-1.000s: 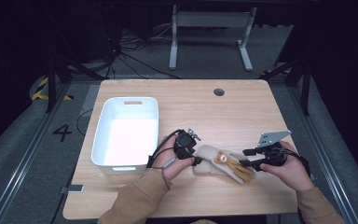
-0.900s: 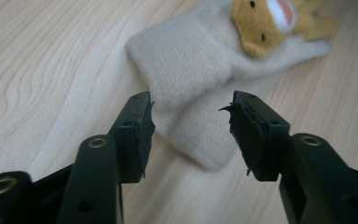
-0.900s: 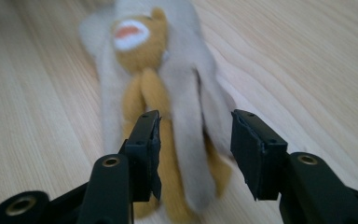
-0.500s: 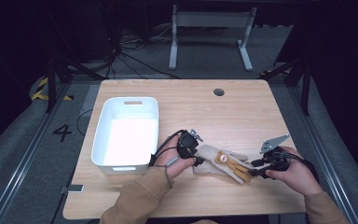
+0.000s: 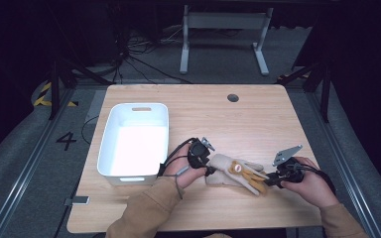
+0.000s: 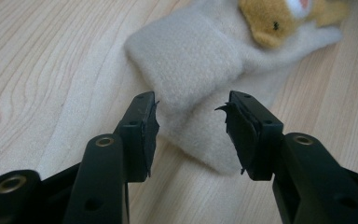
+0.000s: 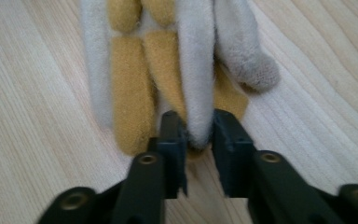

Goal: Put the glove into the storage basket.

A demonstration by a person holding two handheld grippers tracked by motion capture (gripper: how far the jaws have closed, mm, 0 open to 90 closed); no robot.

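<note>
A cream fleece glove (image 5: 230, 166) with yellow finger patches and a small bear face lies flat on the wooden table (image 5: 258, 119) near its front edge. My left gripper (image 5: 210, 170) is at the glove's cuff (image 6: 196, 56). In the left gripper view its jaws (image 6: 191, 126) stand apart on either side of the cuff's corner, with the pads not pressing it. My right gripper (image 5: 271, 180) is at the fingertip end. Its jaws have just been closing, and in the right gripper view they (image 7: 198, 128) pinch the tip of one cream glove finger (image 7: 196, 56).
A white plastic bin (image 5: 110, 129) stands on the table's left half, its long side running away from me. A round cable hole (image 5: 233, 97) sits near the far edge. Bare wood stretches behind and to the right of the glove.
The right gripper has dipped slightly toward the glove's fingertips and its jaws have closed on one finger. The left gripper and the glove have stayed where they were.
</note>
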